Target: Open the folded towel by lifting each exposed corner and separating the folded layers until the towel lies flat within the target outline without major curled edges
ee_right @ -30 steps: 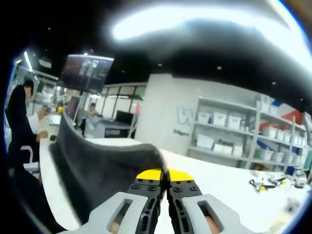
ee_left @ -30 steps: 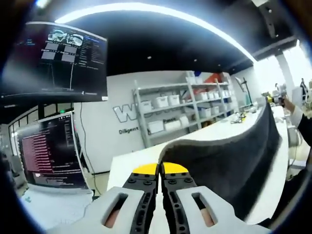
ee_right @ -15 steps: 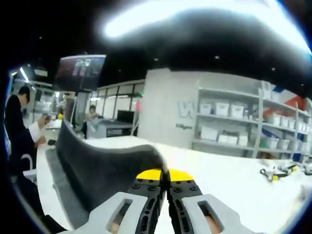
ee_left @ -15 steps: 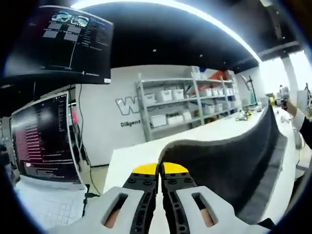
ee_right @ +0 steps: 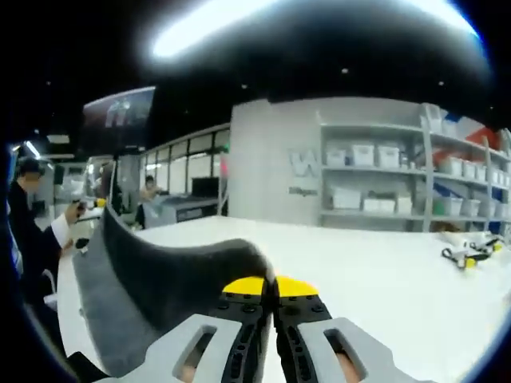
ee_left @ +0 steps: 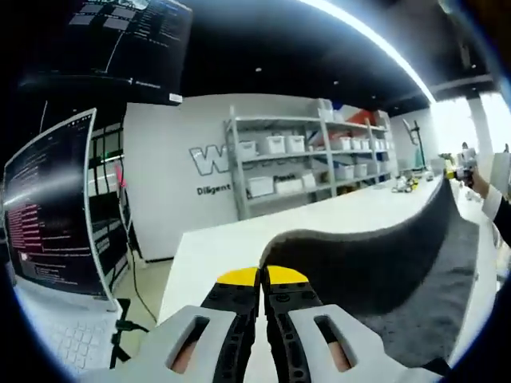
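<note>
Here, in the left gripper view, the left gripper [ee_left: 261, 277] rises from 6 o'clock with its yellow-tipped jaws pressed together, clamped on a corner of the dark grey towel [ee_left: 383, 267]. From the pinch point the towel sweeps away toward 3 o'clock, its upper edge curving up to a raised far end near the view's right side, while the lower part hangs and spreads toward 4 o'clock. Beneath it lies the white table [ee_left: 239, 243], reaching back toward 1 o'clock. A monitor [ee_left: 48, 211] with lines of text stands at 9 o'clock, and a shelving rack [ee_left: 295, 163] with white bins lines the far wall around 12 to 1 o'clock.

In the right gripper view, the right gripper [ee_right: 272, 285] likewise comes up from 6 o'clock, its jaws closed on another corner of the same towel [ee_right: 152, 271]. The cloth runs off toward 9 o'clock, rising to a peak near the left side and draping down toward 7 o'clock. The white table [ee_right: 383, 271] spreads out to 3 o'clock. A person in dark clothes [ee_right: 28, 227] stands at 9 o'clock, just beyond the towel's far end.
</note>
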